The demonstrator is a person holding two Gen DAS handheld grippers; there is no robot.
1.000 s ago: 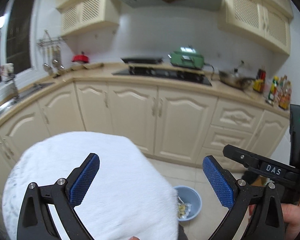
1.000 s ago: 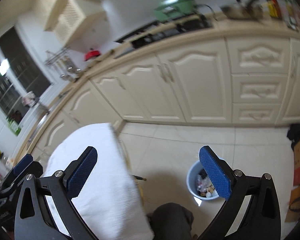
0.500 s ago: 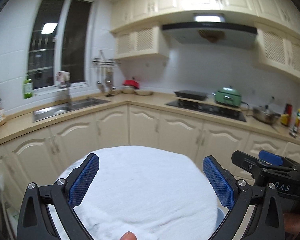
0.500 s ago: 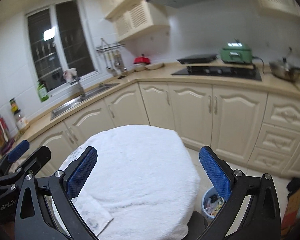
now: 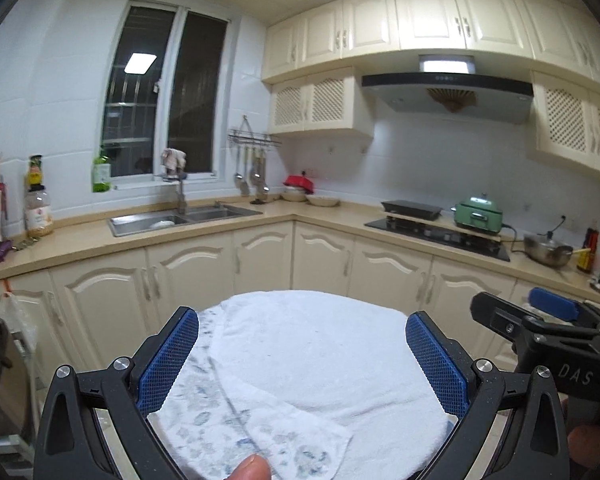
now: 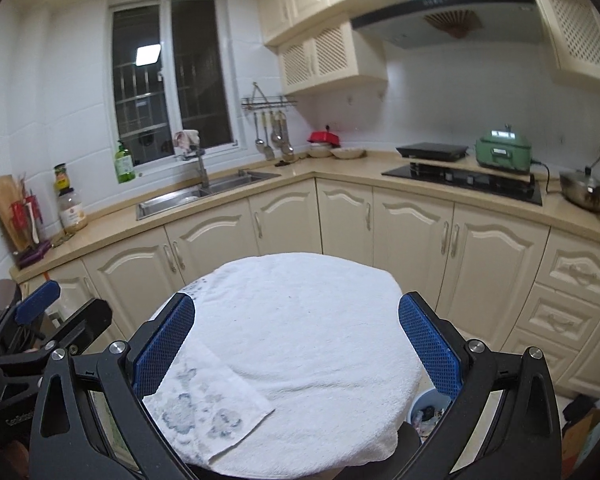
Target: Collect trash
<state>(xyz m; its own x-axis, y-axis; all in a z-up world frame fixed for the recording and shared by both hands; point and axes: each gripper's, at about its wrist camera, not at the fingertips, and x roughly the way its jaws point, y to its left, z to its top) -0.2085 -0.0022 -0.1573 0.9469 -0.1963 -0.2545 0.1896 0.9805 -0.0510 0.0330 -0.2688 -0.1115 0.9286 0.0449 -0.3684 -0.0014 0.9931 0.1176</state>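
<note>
Left wrist view: left gripper stands wide, holding nothing. The printed paper towel lies on the white cloth, near-left between the fingers.

Right wrist view: right gripper also wide, empty. Paper towel near its left finger; blue trash bin lower right.

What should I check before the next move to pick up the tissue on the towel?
1. Left gripper open and empty: ok.
2. Right gripper open and empty: ok.
3. Tissue in view, lying flat on the towel at its near left part: ok.
4. Nothing lying on the tissue: ok, though a fingertip sits close at its near edge.
5. Bin in view: only partly, it peeks out under the towel's right edge; whether it has room, cannot tell.
6. Other trash on the towel: none seen, ok.
</note>
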